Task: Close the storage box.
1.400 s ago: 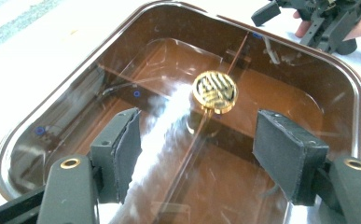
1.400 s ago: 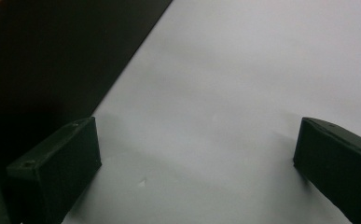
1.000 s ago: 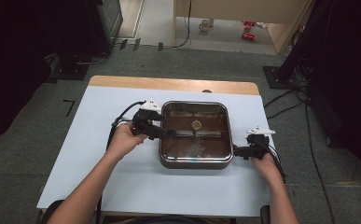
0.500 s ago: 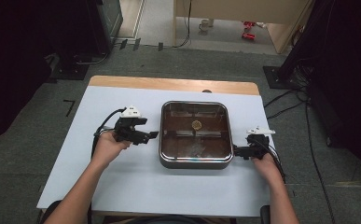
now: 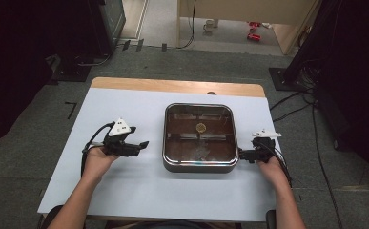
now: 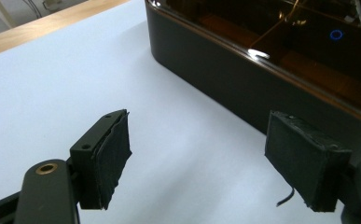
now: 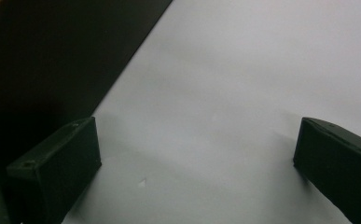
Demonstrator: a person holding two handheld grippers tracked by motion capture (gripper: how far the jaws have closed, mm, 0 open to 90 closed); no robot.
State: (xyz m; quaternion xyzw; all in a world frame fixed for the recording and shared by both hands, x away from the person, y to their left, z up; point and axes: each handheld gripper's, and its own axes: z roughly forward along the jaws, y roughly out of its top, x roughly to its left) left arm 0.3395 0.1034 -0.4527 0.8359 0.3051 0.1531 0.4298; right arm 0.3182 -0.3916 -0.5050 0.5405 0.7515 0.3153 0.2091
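- One white sheet covers most of the table (image 5: 125, 191), smooth and matte; a strip of bare wood shows along the far edge, and the near edge is cut off by the bottom of the high view.
- Square and round-cornered, the dark box (image 5: 199, 137) sits at the middle of the table, its glossy lid rimmed in bright metal. Reflections on the brown-tinted top make the inside hard to read: a small round yellowish spot (image 5: 201, 127) near the centre and faint crossing lines, nothing surer.
- Seen from the left gripper view, the box's side wall (image 6: 225, 79) is plain black and slightly shiny; the frame crops its top, where a tiny blue ring of light (image 6: 336, 34) glints.
- Left gripper (image 5: 141, 144), black with a grey three-cornered plate on top, is held well to the left of the box, clear of it. Its jaws have just been opening and stand spread, with only white sheet between them; the pads (image 6: 115, 154) look like rough, fraying foam.
- Right gripper (image 5: 241, 154) lies at the box's right side, tips just beside its lower corner; whether they touch it I cannot tell. In its own view the jaws stand wide apart over bare sheet, the box a dark blur at upper left.
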